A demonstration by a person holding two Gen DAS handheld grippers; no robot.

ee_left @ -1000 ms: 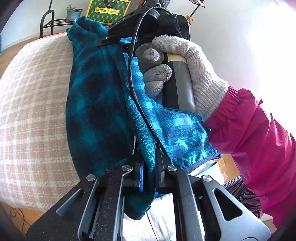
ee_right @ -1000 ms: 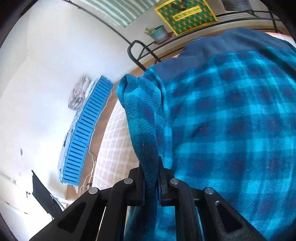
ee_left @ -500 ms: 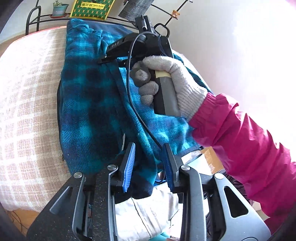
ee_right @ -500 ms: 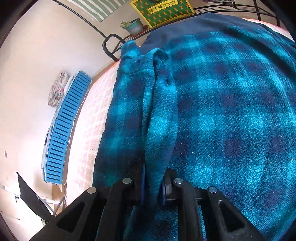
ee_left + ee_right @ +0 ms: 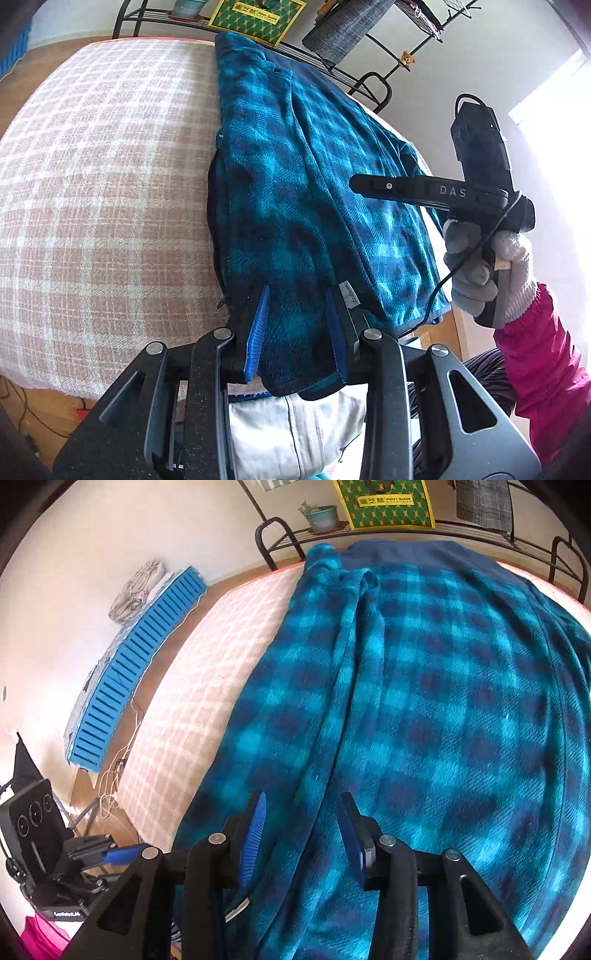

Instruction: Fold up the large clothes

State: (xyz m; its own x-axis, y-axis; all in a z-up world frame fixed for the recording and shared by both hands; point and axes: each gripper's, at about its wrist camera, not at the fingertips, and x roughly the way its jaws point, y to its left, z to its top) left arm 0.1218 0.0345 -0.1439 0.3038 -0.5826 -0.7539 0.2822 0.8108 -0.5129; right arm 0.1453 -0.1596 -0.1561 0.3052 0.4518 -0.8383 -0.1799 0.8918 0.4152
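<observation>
While the blue plaid fleece garment (image 5: 303, 192) lies lengthwise on the bed (image 5: 96, 206), its pink-and-white checked cover bare toward nine o'clock of the fabric, both tools stand with their fingers spread. Seen from the left wrist, the left hand-held gripper (image 5: 297, 325) is wide apart at six o'clock, its blue-padded fingers straddling the garment's near hem, which hangs over the bed's edge; whether the pads touch the fleece cannot be told. A small label (image 5: 350, 293) shows on the hem just beside the right finger. At three o'clock a gloved hand (image 5: 487, 266) in a pink sleeve (image 5: 539, 354) holds the other tool above the fleece. From the right wrist, the right hand-held gripper (image 5: 301, 825) is also wide, hovering over a long fold ridge (image 5: 351, 672) that runs up the middle of the garment toward twelve o'clock, gripping nothing. A black metal rack (image 5: 461, 528) stands beyond the far end of the bed, carrying a potted plant (image 5: 320, 515) and a green-and-yellow bag (image 5: 384, 502). A blue slatted panel (image 5: 140, 664) leans along the wall at nine o'clock.
</observation>
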